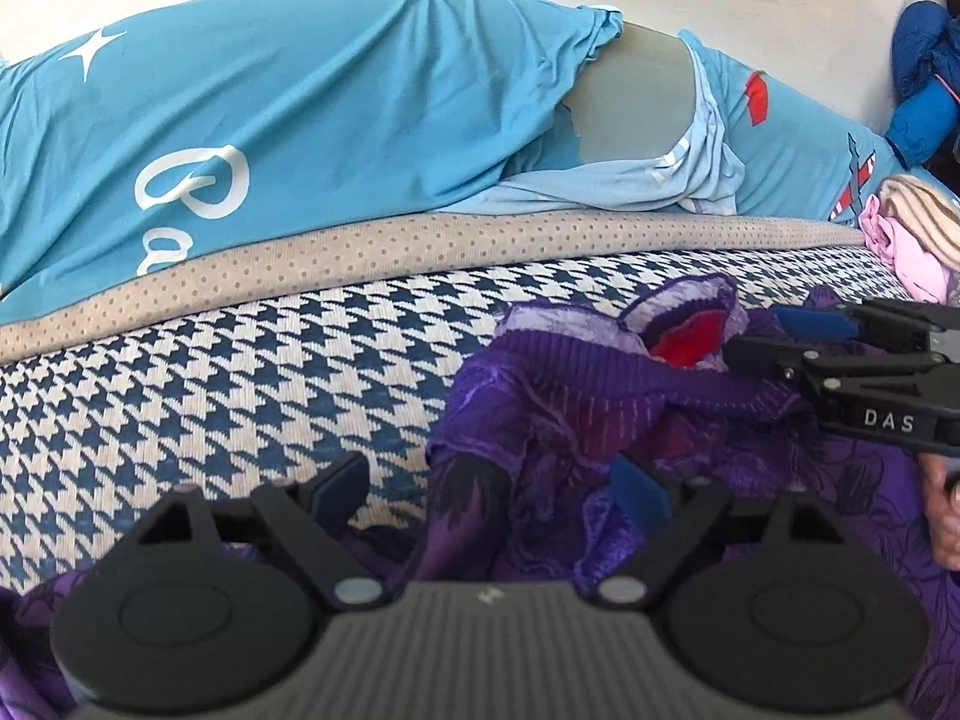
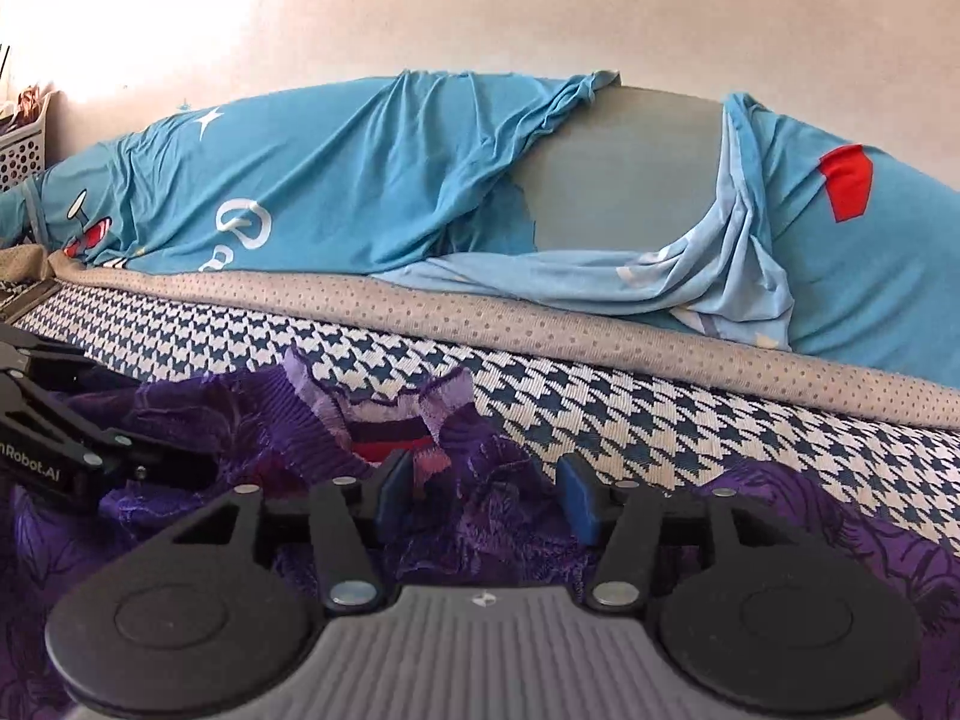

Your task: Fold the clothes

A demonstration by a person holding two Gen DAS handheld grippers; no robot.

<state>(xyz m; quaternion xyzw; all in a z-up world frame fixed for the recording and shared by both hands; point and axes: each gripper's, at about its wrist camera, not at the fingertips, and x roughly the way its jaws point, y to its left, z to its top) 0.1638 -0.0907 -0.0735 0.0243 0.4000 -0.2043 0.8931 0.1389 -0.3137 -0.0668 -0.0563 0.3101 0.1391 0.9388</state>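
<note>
- My right gripper (image 1: pixel 774 339) carries the letters "DAS"; my left gripper (image 2: pixel 150 471), seen from the right wrist, reads "nRobot.AI".
- The purple garment (image 1: pixel 576 414), ribbed knit with a velvety floral part, lies crumpled on the houndstooth cover (image 1: pixel 228 372).
- My left gripper's jaws stand wide apart, gripping nothing.
- My right gripper's jaws are partly apart over the fabric, pads not pressing.
- Only the left wrist view shows pink clothes (image 1: pixel 906 252).
- Behind, a blue sheet (image 2: pixel 372 180) bears white script.

Home bedroom, houndstooth bedspread (image 1: pixel 210 372) on a bed, blue printed cover (image 2: pixel 360 180) at twelve o'clock, plain wall (image 2: pixel 480 12), laundry basket (image 2: pixel 21 144) at ten o'clock
</note>
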